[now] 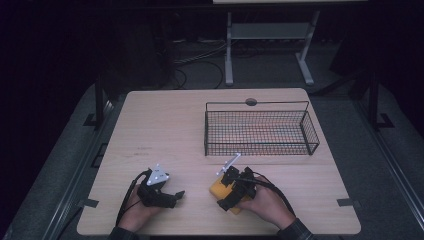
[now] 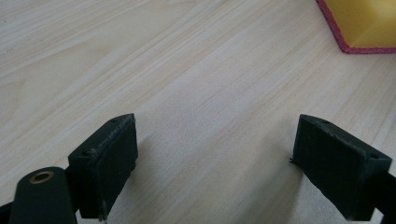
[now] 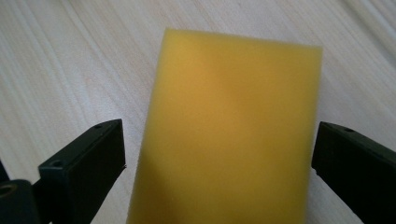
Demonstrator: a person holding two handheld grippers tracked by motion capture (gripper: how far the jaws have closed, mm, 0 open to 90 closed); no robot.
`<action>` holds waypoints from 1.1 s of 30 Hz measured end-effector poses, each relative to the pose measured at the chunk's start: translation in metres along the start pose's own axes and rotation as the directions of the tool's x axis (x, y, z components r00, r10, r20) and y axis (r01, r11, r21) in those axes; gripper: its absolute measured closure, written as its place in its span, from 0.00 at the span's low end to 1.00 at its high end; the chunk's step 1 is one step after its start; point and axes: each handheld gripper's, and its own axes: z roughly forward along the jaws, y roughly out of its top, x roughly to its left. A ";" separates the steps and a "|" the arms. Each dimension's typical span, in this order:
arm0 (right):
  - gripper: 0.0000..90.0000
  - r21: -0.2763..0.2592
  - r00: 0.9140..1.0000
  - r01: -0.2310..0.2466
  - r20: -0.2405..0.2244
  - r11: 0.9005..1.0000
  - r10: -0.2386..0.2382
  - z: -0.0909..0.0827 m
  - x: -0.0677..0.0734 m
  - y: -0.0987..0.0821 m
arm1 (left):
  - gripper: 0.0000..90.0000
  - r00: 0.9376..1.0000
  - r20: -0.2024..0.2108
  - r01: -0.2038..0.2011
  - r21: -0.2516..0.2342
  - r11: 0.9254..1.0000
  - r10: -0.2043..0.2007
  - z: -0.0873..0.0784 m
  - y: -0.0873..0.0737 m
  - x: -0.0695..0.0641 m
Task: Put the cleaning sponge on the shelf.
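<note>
A yellow sponge [image 1: 219, 188] lies flat on the wooden table [image 1: 165, 125] near the front edge, right of centre. My right gripper [image 1: 231, 196] hovers over it, open, with one jaw on each side of the sponge [image 3: 229, 135] and a small gap at both sides. My left gripper [image 1: 175, 197] rests low on the table at the front left, open, with only bare wood between its jaws. The sponge's corner [image 2: 364, 23], yellow with a red underside, lies off to the upper right in the left gripper view.
A black wire basket [image 1: 260, 131] stands at the back right of the table, just beyond the sponge. A small round grommet [image 1: 251, 102] sits at the far edge. A metal stand [image 1: 267, 45] is on the floor beyond the table.
</note>
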 end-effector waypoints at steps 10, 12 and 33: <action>0.14 0.011 1.000 0.003 0.002 1.000 -0.003 0.004 0.001 0.000 | 0.15 1.000 0.000 -0.001 0.001 1.000 0.001 0.000 0.000 0.000; 0.16 0.012 1.000 0.003 0.002 1.000 -0.004 0.004 0.001 -0.001 | 0.15 1.000 0.000 -0.001 0.001 1.000 0.001 0.000 0.000 0.000; 0.23 0.018 1.000 0.020 -0.003 1.000 -0.020 0.000 0.001 -0.001 | 0.15 1.000 0.000 0.000 -0.001 1.000 0.000 0.000 0.000 0.000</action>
